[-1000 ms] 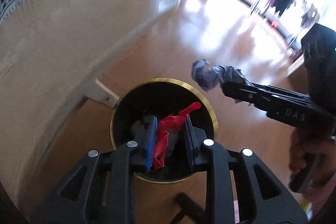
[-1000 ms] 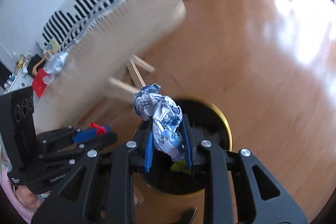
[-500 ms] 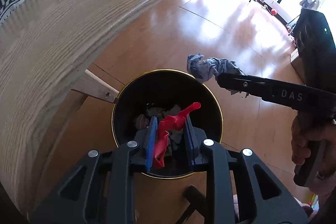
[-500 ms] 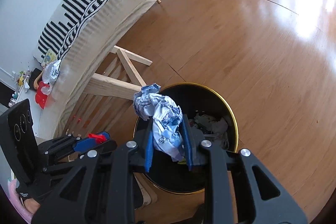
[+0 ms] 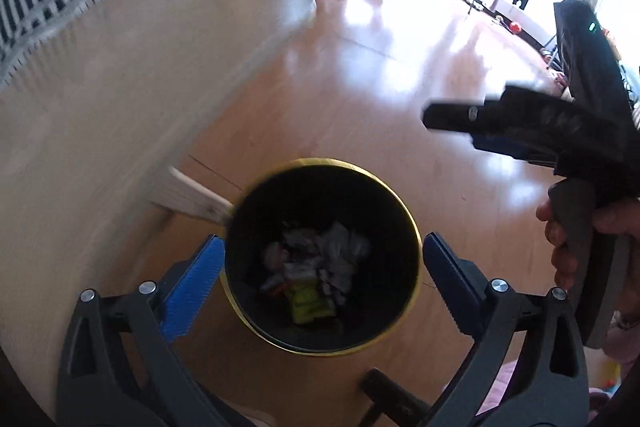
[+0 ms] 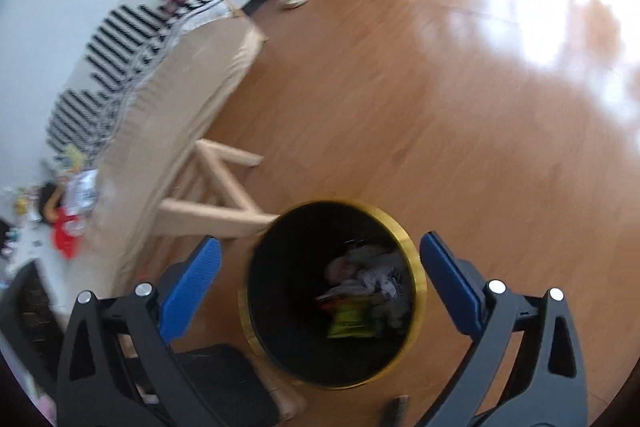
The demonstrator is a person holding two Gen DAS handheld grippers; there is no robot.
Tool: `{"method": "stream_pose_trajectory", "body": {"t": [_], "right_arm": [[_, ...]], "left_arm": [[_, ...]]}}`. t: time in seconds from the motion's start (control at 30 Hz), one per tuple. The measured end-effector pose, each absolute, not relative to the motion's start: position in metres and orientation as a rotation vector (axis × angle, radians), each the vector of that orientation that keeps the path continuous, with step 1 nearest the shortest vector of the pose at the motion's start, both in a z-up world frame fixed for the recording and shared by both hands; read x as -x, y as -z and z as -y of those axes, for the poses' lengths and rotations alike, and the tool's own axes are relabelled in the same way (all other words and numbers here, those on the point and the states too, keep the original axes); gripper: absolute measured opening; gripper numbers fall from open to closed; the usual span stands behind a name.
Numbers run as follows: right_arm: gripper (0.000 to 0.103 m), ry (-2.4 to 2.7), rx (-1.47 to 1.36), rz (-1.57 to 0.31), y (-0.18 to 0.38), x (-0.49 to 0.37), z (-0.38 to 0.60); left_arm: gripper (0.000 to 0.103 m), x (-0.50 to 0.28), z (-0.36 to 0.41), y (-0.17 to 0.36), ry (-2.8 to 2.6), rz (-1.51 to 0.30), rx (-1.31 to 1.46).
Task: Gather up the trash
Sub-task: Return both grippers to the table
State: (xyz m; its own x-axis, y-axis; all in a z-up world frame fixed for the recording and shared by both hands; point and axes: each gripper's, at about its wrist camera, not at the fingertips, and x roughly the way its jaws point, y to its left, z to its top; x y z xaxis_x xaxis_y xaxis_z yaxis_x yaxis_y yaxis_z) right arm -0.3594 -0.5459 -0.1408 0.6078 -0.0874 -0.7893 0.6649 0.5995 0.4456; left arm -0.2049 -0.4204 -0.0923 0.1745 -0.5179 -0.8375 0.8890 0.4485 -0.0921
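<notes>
In the left wrist view, your left gripper (image 5: 322, 277) hung over the black bin (image 5: 416, 247) with its jaws opening, wide apart, nothing between the blue pads (image 5: 192, 285). Motion blur softened everything. The trash (image 5: 316, 267) lay at the bottom of the bin, a crumpled pale heap with a yellow-green wrapper; single pieces were hard to tell apart. Your right gripper (image 5: 452, 117) came in from the right, smeared, its tips unclear, your hand (image 5: 576, 243) partly cut off by the frame.

In the right wrist view, your right gripper (image 6: 320, 277) was also opening, empty, above the same bin (image 6: 416, 267). The wooden table (image 6: 176, 103) beside it was blurred, its near end cut off.
</notes>
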Motion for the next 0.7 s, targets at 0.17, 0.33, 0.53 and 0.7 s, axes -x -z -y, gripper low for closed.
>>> {"method": "stream_pose_trajectory", "body": {"t": [0.17,0.33,0.53,0.7], "right_arm": [[0.096,0.424,-0.809,-0.748,0.121,0.34,0.532],[0.096,0.284,-0.677,-0.728,0.088,0.276,0.491],[0.096,0.07,-0.542,-0.731,0.061,0.176,0.422],[0.096,-0.063,-0.403,-0.769,0.043,0.096,0.37]], "left_arm": [[0.097,0.174,0.376,0.023,0.955,-0.786,-0.408],[0.097,0.105,0.274,-0.024,0.796,-0.744,-0.338],[0.097,0.018,0.139,-0.028,0.443,-0.786,-0.333],[0.097,-0.034,0.09,-0.022,0.365,-0.833,-0.27]]}}
